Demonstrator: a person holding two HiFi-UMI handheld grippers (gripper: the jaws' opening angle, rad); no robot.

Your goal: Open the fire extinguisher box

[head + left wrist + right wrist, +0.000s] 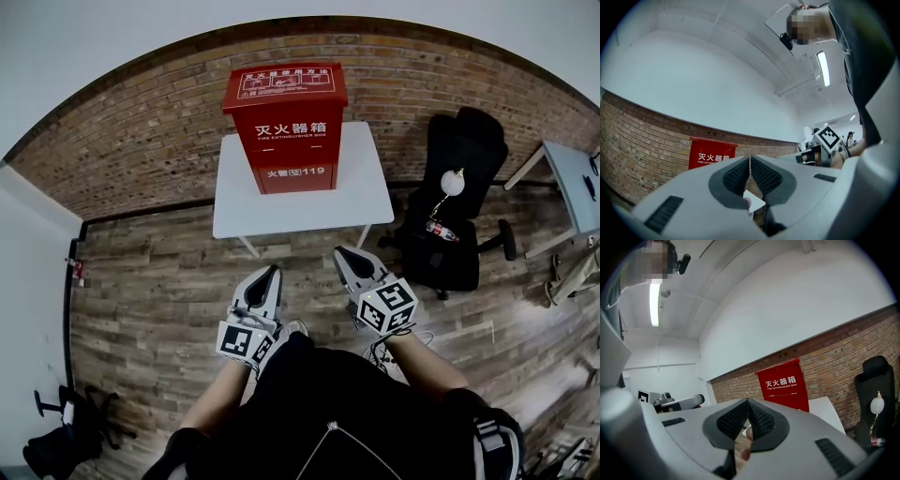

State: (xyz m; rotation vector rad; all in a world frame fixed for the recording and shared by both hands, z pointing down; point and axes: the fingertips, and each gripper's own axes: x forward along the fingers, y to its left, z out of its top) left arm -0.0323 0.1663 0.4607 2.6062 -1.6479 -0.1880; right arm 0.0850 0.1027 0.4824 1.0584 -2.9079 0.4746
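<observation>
The jaws of the left gripper (272, 271) and the right gripper (340, 251) are together and empty, side by side above the wooden floor (150, 281). Farther off, the red fire extinguisher box (286, 122) stands closed on a white counter (370, 192) by the brick wall (141, 131).

Two tables are standing in the room: a white table (366, 187) and, well to its right in the head view, a grey table (574, 183). One fire extinguisher box (286, 127) is sitting on the white table. One office chair (464, 150) is standing just right of it, carrying one bottle (441, 231). Two grippers are hovering short of the white table: the left gripper (267, 274) and the right gripper (343, 251).
</observation>
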